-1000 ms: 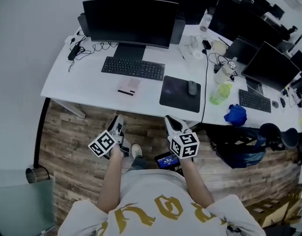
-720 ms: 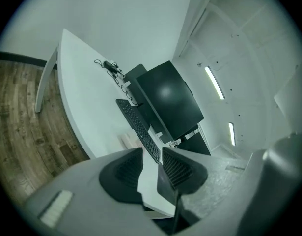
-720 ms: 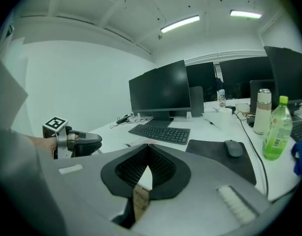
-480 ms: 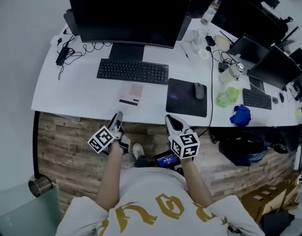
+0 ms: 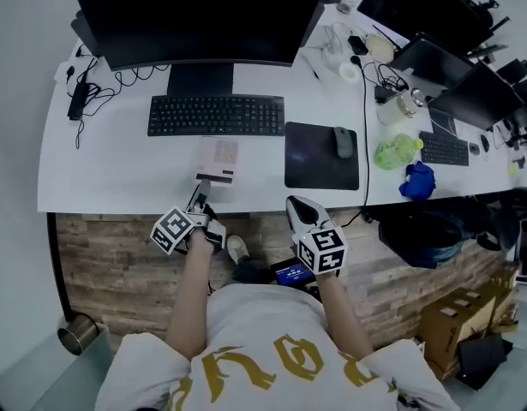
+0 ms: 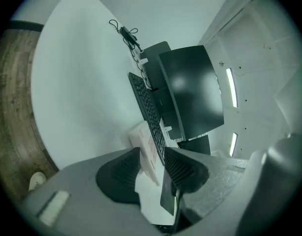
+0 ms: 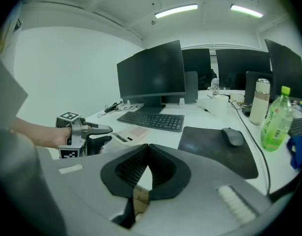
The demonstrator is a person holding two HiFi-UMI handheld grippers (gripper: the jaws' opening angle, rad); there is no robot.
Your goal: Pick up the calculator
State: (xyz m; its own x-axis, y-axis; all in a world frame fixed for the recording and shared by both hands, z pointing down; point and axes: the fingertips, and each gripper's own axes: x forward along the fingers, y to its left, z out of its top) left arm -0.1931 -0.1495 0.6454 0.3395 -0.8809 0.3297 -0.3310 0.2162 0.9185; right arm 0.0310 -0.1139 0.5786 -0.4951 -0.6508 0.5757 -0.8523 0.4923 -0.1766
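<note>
The calculator (image 5: pixel 217 158), pale pink with a dark strip at its near end, lies flat on the white desk (image 5: pixel 100 169) just in front of the black keyboard (image 5: pixel 216 115). My left gripper (image 5: pixel 199 197) is at the desk's front edge, its tips just short of the calculator's near end, jaws apart with nothing in them. In the left gripper view the calculator (image 6: pixel 147 146) shows through the gap of that gripper (image 6: pixel 151 161). My right gripper (image 5: pixel 302 210) hangs below the desk edge, shut and empty. The right gripper view shows its pads (image 7: pixel 149 154) meeting, with the calculator (image 7: pixel 132 133) beyond.
A wide monitor (image 5: pixel 199 15) stands behind the keyboard. A mouse (image 5: pixel 344 141) rests on a dark mouse pad (image 5: pixel 319 157) to the right. A green bottle (image 5: pixel 393 153), a blue cloth (image 5: pixel 416 181) and cables (image 5: pixel 366 101) crowd the right. Wood floor (image 5: pixel 109 255) lies below.
The head has moved in toward the desk. My left gripper has gone forward from over the floor to the desk edge by the calculator. The right gripper has barely moved.
</note>
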